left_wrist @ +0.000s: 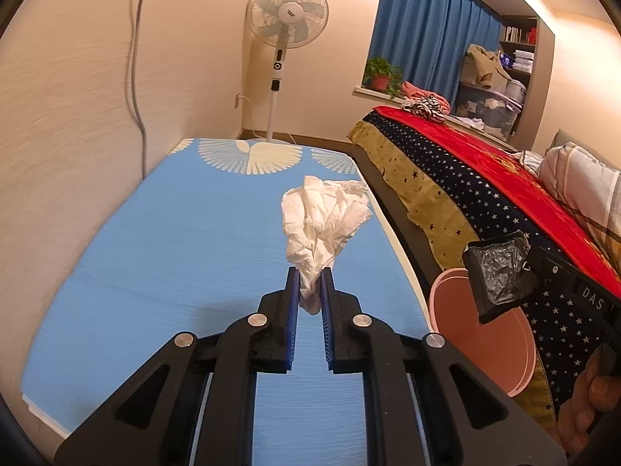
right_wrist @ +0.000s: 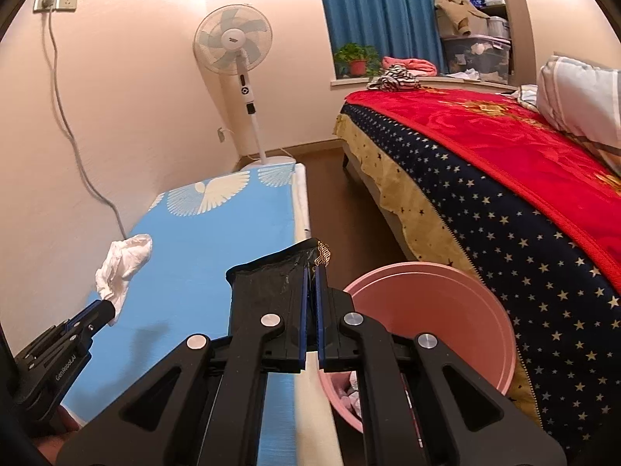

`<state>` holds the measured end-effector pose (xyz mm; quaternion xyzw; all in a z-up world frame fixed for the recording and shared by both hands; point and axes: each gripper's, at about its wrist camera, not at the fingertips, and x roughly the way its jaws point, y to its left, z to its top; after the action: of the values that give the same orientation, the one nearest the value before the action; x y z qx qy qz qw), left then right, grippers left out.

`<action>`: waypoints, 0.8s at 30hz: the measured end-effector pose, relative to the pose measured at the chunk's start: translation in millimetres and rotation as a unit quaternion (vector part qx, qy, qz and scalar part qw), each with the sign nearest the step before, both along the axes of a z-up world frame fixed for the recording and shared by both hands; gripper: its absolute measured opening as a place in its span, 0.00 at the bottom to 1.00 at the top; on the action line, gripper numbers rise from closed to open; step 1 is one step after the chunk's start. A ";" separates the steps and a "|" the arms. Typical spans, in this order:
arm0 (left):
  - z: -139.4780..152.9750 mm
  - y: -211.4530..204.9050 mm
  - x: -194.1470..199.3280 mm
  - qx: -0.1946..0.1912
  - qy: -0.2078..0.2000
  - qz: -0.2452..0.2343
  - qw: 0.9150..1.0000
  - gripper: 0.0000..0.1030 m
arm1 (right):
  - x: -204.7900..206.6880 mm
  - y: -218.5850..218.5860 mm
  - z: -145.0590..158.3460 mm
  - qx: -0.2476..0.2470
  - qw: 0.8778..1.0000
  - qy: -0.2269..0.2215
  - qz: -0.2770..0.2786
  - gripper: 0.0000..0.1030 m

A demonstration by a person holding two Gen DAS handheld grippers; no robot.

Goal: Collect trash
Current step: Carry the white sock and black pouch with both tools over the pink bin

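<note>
A crumpled white tissue (left_wrist: pixel 324 217) hangs lifted above the blue table (left_wrist: pixel 163 256), with my left gripper (left_wrist: pixel 310 277) shut on its lower end. The right wrist view also shows the tissue (right_wrist: pixel 122 266) and the left gripper (right_wrist: pixel 106 308) at the left. My right gripper (right_wrist: pixel 310 275) is shut on a black foil wrapper (right_wrist: pixel 268 277), held over the table's right edge beside the pink bin (right_wrist: pixel 438 310). In the left wrist view the wrapper (left_wrist: pixel 500 273) hangs above the pink bin (left_wrist: pixel 500 345), which stands on the floor between table and bed.
A bed (right_wrist: pixel 485 178) with a starred cover and red blanket stands to the right of the bin. A standing fan (left_wrist: pixel 287 15) is at the far wall behind the table. A grey cable (right_wrist: pixel 66 124) runs down the left wall. White scraps lie inside the bin (right_wrist: pixel 349 392).
</note>
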<state>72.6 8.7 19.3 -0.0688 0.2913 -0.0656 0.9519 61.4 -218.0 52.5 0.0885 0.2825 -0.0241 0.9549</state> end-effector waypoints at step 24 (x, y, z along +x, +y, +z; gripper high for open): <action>-12.9 -40.4 11.9 -0.012 -0.001 -0.047 0.999 0.11 | 2.6 -27.7 -5.8 -0.014 0.998 -0.007 -0.066 0.04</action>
<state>84.5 -31.7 6.3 -0.0666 0.2922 -0.1142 0.9472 63.9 -245.7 46.8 0.0943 0.2689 -0.0906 0.9543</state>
